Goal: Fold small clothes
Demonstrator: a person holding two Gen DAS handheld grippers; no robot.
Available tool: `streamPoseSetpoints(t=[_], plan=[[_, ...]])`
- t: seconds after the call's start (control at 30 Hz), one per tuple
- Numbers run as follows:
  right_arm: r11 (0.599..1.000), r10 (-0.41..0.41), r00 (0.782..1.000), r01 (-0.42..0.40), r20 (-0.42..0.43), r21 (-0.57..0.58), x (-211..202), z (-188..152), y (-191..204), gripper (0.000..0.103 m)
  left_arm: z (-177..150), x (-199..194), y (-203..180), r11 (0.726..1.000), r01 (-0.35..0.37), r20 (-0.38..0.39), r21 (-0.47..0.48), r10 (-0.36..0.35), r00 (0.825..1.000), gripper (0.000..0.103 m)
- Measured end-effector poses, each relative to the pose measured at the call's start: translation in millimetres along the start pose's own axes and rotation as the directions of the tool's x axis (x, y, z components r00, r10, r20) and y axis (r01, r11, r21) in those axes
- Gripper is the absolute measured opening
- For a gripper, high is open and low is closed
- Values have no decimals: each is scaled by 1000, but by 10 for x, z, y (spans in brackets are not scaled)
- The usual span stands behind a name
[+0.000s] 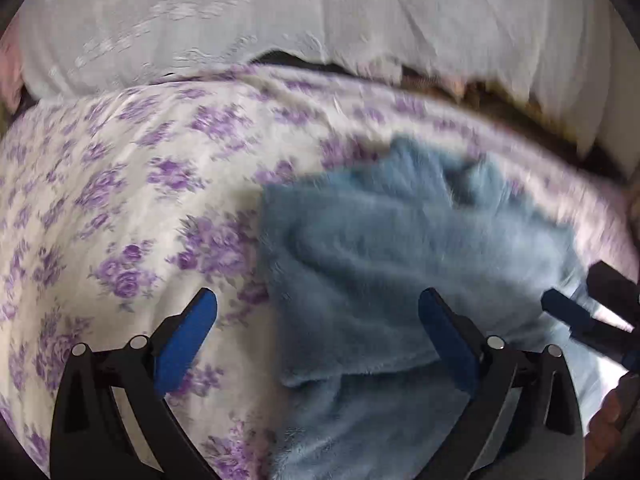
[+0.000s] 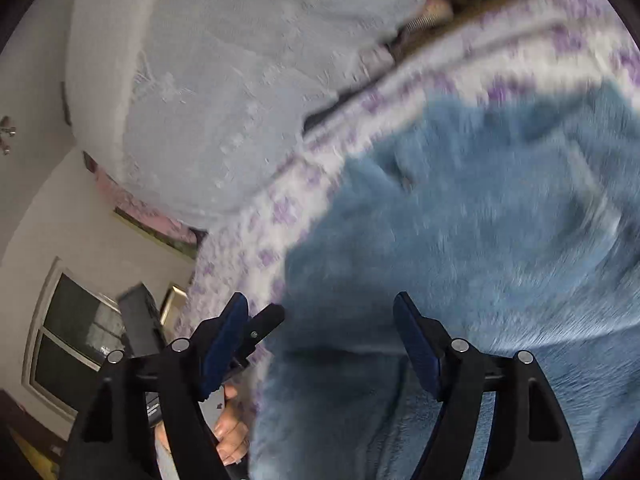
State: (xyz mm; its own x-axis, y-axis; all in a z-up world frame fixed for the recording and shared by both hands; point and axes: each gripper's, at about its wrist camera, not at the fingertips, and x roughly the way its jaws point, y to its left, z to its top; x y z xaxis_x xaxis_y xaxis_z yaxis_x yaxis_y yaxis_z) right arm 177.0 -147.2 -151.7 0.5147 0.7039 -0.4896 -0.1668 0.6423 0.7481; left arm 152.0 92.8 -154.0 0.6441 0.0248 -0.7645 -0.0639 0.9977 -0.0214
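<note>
Bed surface: floral sheet (image 1: pixel 120 184), white w/ purple flower print, fills left and centre of left wrist view; in right wrist view it runs as a diagonal band from lower centre to upper right.

Pale blue-white embroidered cover (image 1: pixel 240 12) spans top of left view; upper centre in right view. Dark gap shows betw. it and the sheet.

Task item: blue fleece garment (image 1: pixel 400 248), fluffy pile, lies on the sheet, centre-right to bottom of left view. One layer is turned over another, w/ a folded edge across lower centre. Upper edge rumpled. In right view it fills the right half; much motion blur, detail poor there.

Room bkgd, right view lower left: window (image 2: pixel 72 340) w/ light frame, pale wall.

Left gripper (image 1: pixel 318 320): jaws spread wide, nothing betw. blue pads. One finger over the sheet, the other over the garment's left part. Contact w/ fabric: cannot tell.

Right gripper (image 2: pixel 320 334): jaws wide apart, over garment's left edge, gripping nothing. Also seen at right edge of left view, at garment's right side.

Person's hand (image 2: pixel 230 428), fingers curled, bottom centre-left of right view, behind the finger.
</note>
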Motion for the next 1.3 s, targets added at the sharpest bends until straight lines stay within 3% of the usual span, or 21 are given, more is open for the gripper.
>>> streamPoseSetpoints(t=[0.07, 0.1, 0.17, 0.2, 0.27, 0.3, 0.43, 0.5, 0.57, 0.6, 0.63, 0.7, 0.8, 0.9, 0.97, 1.0, 1.03, 1.1, 1.17, 1.23, 1.3], plan=[[998, -9, 1000, 9, 9, 67, -46, -1, -221, 60, -72, 263, 21, 997, -76, -91, 26, 78, 993, 99], [992, 11, 1000, -13, 20, 124, -108, 10, -355, 50, -86, 279, 167, 999, -7, -120, -49, 1, 993, 99], [978, -34, 995, 15, 91, 210, -384, 32, -581, 49, -39, 196, 424, 988, -2, -122, -152, -17, 992, 99], [973, -92, 986, 60, 137, 225, -524, 45, -636, 50, -3, 100, 534, 982, -63, -92, -178, 47, 995, 99], [963, -147, 971, 96, 190, 251, -683, 82, -652, 64, 77, -71, 649, 968, -129, -26, -215, 127, 992, 98], [968, -106, 970, 50, 220, 245, -712, 126, -588, 73, 147, -134, 671, 964, -117, 0, -239, 121, 993, 98], [988, 60, 983, -84, 173, 132, -368, 380, -168, 76, 384, 55, 433, 978, 34, -37, -205, -43, 998, 98], [985, 113, 986, -127, 122, 115, -170, 428, -94, 80, 454, 300, 182, 992, -3, -65, -130, -6, 998, 98], [984, 92, 992, -104, 85, 148, 8, 444, -273, 80, 399, 620, 83, 996, -66, -122, -67, 57, 991, 99], [982, 53, 994, -68, 91, 175, 28, 426, -417, 72, 299, 690, 109, 997, -40, -123, -69, 32, 992, 99], [979, 53, 992, -73, 110, 192, 23, 400, -555, 46, 260, 642, 170, 995, -16, -100, -97, 7, 995, 99], [969, 2, 994, -28, 108, 244, -82, 436, -722, 24, 237, 541, 354, 986, 37, -96, -163, -53, 994, 99], [955, -136, 954, 56, 266, 290, -560, 391, -890, 34, 98, 426, 555, 976, 74, -79, -207, -92, 993, 99], [961, -166, 941, 87, 295, 264, -828, 256, -855, 41, -40, 202, 681, 975, 31, -53, -220, -44, 998, 99], [958, -221, 925, 146, 308, 248, -975, 122, -762, 71, -95, 73, 754, 974, -43, -40, -221, 35, 999, 99], [956, -249, 912, 177, 327, 234, -1076, 41, -713, 78, -110, 13, 775, 974, -60, -32, -218, 54, 998, 99], [962, -249, 907, 190, 340, 198, -1152, -33, -617, 79, -155, -67, 786, 974, -66, -27, -217, 62, 998, 98], [973, -222, 921, 186, 320, 138, -1223, -147, -490, 81, -215, -192, 802, 974, -40, -21, -224, 37, 999, 98], [987, -152, 953, 132, 264, 94, -1221, -301, -390, 83, -336, -316, 750, 975, 46, -27, -218, -53, 998, 98], [996, -76, 981, 65, 180, 68, -1139, -464, -299, 84, -446, -405, 645, 972, 125, -32, -198, -134, 991, 98], [999, -25, 993, 20, 111, 44, -1106, -688, -226, 84, -614, -542, 458, 969, 200, -31, -145, -207, 978, 98]])
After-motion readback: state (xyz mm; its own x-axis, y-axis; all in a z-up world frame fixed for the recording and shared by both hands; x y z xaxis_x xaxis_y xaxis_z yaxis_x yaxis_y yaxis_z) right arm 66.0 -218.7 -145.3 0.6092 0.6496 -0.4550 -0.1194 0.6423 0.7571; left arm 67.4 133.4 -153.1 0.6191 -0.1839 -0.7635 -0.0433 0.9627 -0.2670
